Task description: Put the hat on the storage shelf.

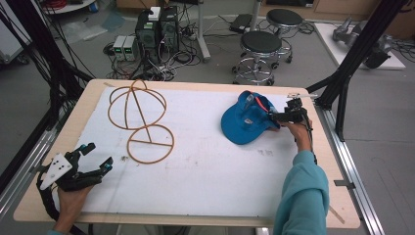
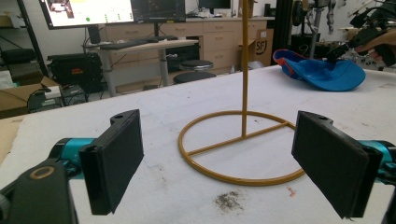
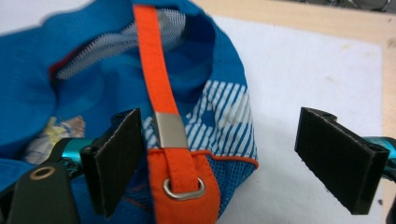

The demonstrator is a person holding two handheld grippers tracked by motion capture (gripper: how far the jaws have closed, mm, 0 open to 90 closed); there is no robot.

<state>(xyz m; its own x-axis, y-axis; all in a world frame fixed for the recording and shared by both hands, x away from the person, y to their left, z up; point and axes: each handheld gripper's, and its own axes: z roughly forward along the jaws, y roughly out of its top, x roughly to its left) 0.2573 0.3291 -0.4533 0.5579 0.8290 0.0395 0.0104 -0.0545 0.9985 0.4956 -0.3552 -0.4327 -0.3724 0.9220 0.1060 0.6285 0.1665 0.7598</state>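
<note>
A blue cap lies upside down on the right part of the white mat. My right gripper is at the cap's right rim, jaws open. In the right gripper view the cap's orange strap with its metal ring runs up just inside the left jaw, and the pads are not pressing on it. A tan wire stand with a round base ring stands at the back left. My left gripper rests open at the front left, facing that ring, with nothing between its jaws.
Bare wooden table edge borders the mat. A black frame post rises by the right back corner. Stools and computer boxes stand on the floor beyond the table. A dirt smudge marks the mat.
</note>
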